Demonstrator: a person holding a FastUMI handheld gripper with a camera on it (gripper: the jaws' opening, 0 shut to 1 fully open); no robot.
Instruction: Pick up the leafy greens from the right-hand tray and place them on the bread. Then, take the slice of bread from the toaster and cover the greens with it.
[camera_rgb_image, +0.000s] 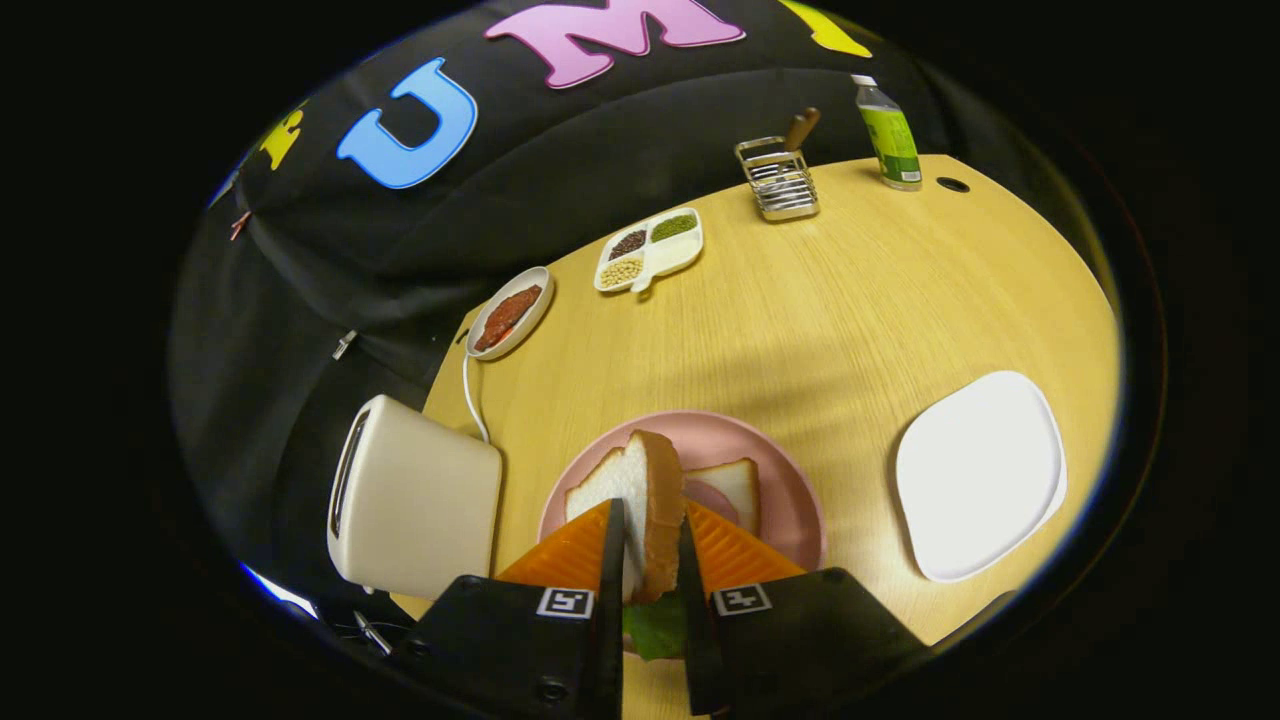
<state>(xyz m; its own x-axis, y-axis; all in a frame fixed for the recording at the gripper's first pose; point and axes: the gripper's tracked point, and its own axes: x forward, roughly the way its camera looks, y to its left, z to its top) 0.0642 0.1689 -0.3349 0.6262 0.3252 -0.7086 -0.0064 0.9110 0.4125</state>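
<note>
My gripper (650, 545) is shut on a slice of bread (640, 500), held on edge between both fingers above the pink plate (790, 490). On the plate lies another slice of bread (730, 488) with a round of ham on it. A piece of leafy greens (655, 628) shows low between the fingers, under the held slice. The cream toaster (415, 500) stands just left of the plate, its slot facing left. The white right-hand tray (980, 475) sits bare to the right of the plate.
A small oval dish of red sauce (510, 312), a divided dish of grains (650, 250), a wire rack with a wooden-handled tool (780, 178) and a green-labelled bottle (888, 135) stand along the table's far edge. The toaster's white cord (468, 395) runs back toward the sauce dish.
</note>
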